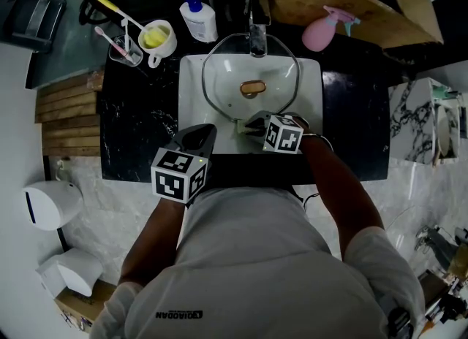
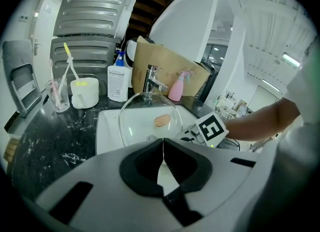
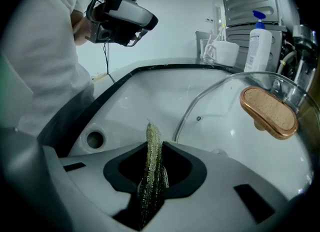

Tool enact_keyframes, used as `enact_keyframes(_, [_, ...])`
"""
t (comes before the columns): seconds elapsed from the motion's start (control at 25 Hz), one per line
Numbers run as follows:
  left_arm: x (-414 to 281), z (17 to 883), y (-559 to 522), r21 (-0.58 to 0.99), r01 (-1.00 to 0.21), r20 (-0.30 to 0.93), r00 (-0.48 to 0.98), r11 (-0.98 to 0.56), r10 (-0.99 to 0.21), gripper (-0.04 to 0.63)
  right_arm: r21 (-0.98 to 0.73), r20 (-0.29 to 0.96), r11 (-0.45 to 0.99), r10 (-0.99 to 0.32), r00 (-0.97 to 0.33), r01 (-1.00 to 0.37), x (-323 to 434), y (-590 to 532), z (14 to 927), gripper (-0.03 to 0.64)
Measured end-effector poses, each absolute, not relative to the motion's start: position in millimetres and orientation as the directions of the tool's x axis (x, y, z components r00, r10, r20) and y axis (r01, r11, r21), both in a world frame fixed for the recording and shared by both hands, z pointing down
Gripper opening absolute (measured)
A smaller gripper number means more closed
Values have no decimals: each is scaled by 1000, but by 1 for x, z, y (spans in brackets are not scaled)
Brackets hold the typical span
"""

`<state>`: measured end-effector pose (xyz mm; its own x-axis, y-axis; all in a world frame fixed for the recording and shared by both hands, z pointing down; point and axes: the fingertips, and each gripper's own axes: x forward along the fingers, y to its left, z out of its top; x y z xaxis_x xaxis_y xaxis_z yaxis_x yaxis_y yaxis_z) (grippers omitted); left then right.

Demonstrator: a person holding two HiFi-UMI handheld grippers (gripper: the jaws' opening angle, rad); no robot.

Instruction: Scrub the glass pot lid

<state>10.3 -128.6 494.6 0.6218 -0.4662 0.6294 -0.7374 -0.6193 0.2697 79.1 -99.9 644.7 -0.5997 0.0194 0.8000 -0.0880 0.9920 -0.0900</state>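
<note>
Nearest the head camera, the person's white-shirted torso is seen, with both forearms reaching forward to a white sink (image 1: 190, 67) set in a black marbled table (image 1: 139, 126).

Left hand-held gripper (image 1: 199, 134): held over the front left edge of the sink. In its own view the jaws are pressed together along a thin line, with nothing between them (image 2: 162, 143).

Right hand-held gripper (image 1: 252, 122): held over the front of the basin. A green scrub pad (image 3: 151, 176) is pinched edge-on between its jaws (image 3: 152, 141), and the tip of the pad is directed toward the lid's near rim. Contact between pad and lid cannot be determined.

Glass lid (image 1: 219, 89): placed in the basin with its wooden knob (image 1: 252, 88) upward, just in front of the faucet (image 1: 257, 38). Its metal rim spans most of the basin's width. In the right gripper view the lid (image 3: 240, 126) is seen tilted, its near edge resting low in the basin.

Behind the sink, a white pump bottle (image 1: 199, 17), a white cup (image 1: 157, 38), a glass with toothbrushes (image 1: 124, 49) and a pink spray bottle (image 1: 325, 29) are ranged on the table.
</note>
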Motion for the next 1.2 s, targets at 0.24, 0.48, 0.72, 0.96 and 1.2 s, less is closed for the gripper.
enact_keyframes(0.24, [11,495,-127,278,-724,624,636,-631,-455,15,-78,810,992,3,-586,-101,79,-104,641,98])
enact_keyframes(0.48, [12,495,-126,290,-699,611,661,-654,-435,15,-31,804,990,-57,-592,-138,77,-105,625,97])
enact_keyframes(0.72, [16,493,-124,299,-655,590,698,-694,-406,15,77,765,928,-290,-575,-365,79,-120,581,97])
enact_keyframes(0.96, [19,477,-119,297,-582,546,753,-757,-366,15,7,604,726,-552,-575,-688,84,-126,517,95])
enact_keyframes(1.2, [14,463,-103,277,-494,516,800,-824,-306,15,-221,371,525,-734,-569,-822,95,-107,465,94])
